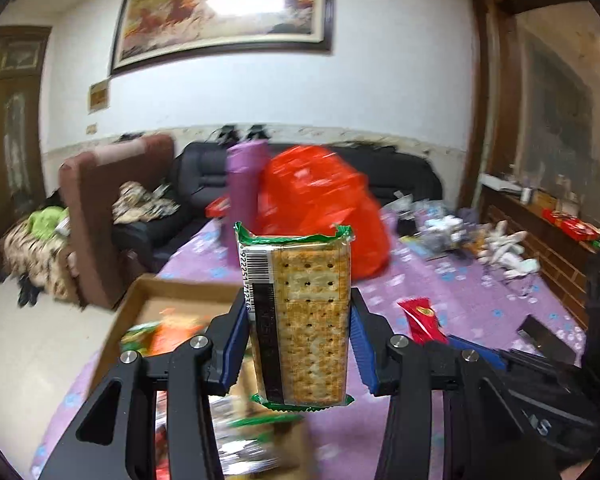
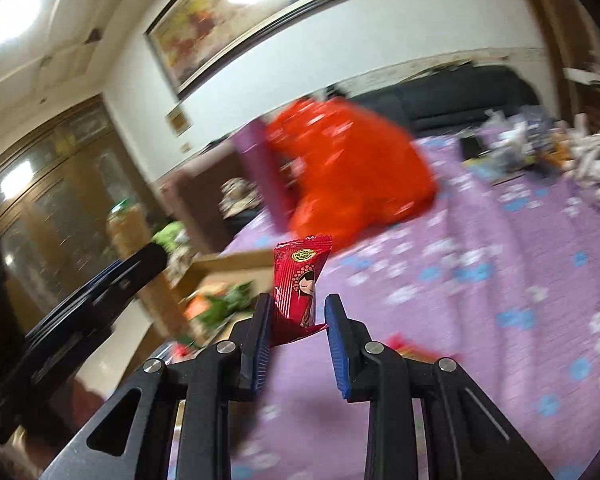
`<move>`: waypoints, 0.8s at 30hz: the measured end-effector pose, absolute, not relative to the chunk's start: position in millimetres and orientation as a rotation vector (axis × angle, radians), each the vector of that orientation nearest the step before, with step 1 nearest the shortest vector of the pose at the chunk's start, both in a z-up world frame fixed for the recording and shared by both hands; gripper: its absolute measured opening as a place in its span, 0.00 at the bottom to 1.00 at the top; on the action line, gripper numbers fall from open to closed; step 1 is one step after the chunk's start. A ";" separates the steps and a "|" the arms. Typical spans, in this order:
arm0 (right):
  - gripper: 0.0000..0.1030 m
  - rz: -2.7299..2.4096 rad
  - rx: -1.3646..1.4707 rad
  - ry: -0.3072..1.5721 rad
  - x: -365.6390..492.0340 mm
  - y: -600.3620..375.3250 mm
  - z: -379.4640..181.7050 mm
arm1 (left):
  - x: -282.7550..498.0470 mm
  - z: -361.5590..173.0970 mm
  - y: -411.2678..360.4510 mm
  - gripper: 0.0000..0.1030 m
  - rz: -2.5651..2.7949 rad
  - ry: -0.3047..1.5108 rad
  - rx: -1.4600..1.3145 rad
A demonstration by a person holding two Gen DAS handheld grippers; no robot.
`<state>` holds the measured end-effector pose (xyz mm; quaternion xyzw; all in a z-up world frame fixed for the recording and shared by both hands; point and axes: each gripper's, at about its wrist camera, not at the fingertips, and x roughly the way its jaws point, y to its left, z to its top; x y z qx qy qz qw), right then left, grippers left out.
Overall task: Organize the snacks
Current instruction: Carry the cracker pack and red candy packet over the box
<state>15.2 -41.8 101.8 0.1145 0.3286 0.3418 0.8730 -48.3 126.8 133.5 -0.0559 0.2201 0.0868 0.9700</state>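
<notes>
My left gripper (image 1: 300, 344) is shut on a green-edged pack of crackers (image 1: 304, 312) and holds it upright above the near right corner of a cardboard box (image 1: 140, 292) that holds several snack packs (image 1: 160, 332). My right gripper (image 2: 296, 328) is shut on a small red snack packet (image 2: 300, 288) with a cartoon face, held upright above the purple tablecloth (image 2: 480, 280). The same red packet shows in the left wrist view (image 1: 422, 318), with the right gripper's arm to the right of it. The box appears blurred in the right wrist view (image 2: 236, 260).
A red plastic bag (image 1: 320, 204) and a purple bottle (image 1: 246, 184) stand at the table's far side. Loose clutter and white items (image 1: 500, 244) lie at the far right. A brown armchair (image 1: 100, 208) and a black sofa (image 1: 204, 184) stand beyond the table.
</notes>
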 end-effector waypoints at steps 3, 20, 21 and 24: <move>0.29 0.771 0.192 0.719 0.6 -7.7 93.2 | -55.2 119.9 161.2 0.44 0.220 0.485 -0.154; 0.29 0.851 0.094 0.852 -8.9 76.6 51.3 | -43.3 58.0 250.8 0.44 0.360 0.618 -0.285; 0.29 0.848 0.090 0.849 -7.7 79.7 50.2 | -43.2 56.9 250.3 0.44 0.363 0.616 -0.280; 0.29 0.848 0.085 0.851 -2.9 86.3 48.4 | -43.7 55.3 250.7 0.44 0.355 0.609 -0.282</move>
